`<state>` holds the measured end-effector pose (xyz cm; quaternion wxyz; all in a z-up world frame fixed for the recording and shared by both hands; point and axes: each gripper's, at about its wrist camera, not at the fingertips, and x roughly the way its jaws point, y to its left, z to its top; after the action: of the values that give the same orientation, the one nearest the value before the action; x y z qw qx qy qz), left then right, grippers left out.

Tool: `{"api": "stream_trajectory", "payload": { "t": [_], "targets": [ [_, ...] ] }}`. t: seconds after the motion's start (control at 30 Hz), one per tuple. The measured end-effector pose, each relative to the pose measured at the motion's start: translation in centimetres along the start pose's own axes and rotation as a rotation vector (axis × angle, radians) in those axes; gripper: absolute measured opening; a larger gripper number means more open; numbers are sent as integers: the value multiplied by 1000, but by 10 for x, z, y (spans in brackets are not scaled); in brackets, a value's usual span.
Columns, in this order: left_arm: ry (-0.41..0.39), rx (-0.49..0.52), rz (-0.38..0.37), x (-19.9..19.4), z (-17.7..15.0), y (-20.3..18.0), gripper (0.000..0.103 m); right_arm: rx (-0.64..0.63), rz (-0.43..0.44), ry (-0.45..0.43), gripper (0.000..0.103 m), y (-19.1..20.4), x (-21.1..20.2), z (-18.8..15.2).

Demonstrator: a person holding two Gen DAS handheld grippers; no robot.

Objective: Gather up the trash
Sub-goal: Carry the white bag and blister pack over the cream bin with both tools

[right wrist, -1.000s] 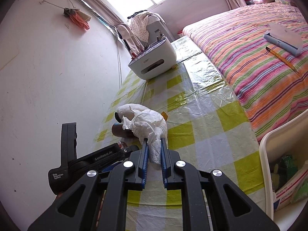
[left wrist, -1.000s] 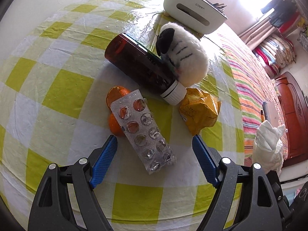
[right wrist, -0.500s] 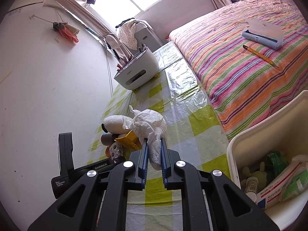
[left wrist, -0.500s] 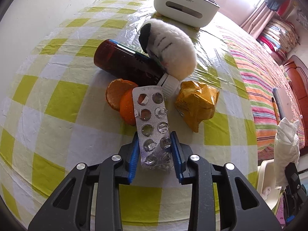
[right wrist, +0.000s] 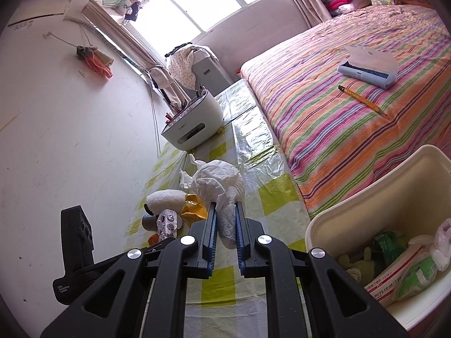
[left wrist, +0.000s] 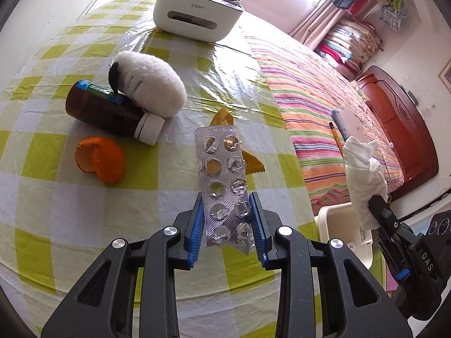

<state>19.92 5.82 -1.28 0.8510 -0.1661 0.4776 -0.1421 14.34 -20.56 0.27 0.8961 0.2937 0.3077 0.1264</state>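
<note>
Left gripper point(left wrist: 227, 219) has its blue pads pinched tight on the lower end of a foil blister pack point(left wrist: 224, 186), and the pack is up off the cloth, standing tall between the fingers. Most of its pockets look punched out. Over on the right, the right gripper point(right wrist: 225, 225) is squeezed narrow on a crumpled white tissue point(right wrist: 220, 186), the wad bulging out above the pads, held up in the air.

Below the blister pack lies the table point(left wrist: 84, 197) in its green-and-white checked plastic cloth. A yellow wrapper point(left wrist: 251, 160) sits just behind the pack, partly hidden by it. Toward the left side lies an orange peel point(left wrist: 101, 160), and beyond it a brown bottle point(left wrist: 107, 111) on its side with its white cap toward the middle, a white plush toy point(left wrist: 152, 84) leaning against it. At the far end stands a white organizer box point(left wrist: 197, 14) with pens in it.

Along the table's right edge runs a striped bed point(right wrist: 352, 112) with a pencil point(right wrist: 363, 100) and a grey-blue folder point(right wrist: 369, 66) on top. Just off the table's near right corner sits a white bin point(right wrist: 366, 205), open-topped, wrappers and a medicine box already inside. The cloth in front of the left gripper is bare checks right out to the near edge.
</note>
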Motion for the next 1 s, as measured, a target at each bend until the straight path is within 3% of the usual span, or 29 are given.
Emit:
{"api": "stream_trajectory", "payload": {
  "t": [0.47, 1.0],
  "targets": [
    [-14, 146, -59, 0, -14, -40, 30, 6, -52, -71, 12, -19, -28, 3],
    [-14, 246, -119, 6, -26, -82, 30, 23, -192, -153, 12, -51, -73, -8]
  ]
}}
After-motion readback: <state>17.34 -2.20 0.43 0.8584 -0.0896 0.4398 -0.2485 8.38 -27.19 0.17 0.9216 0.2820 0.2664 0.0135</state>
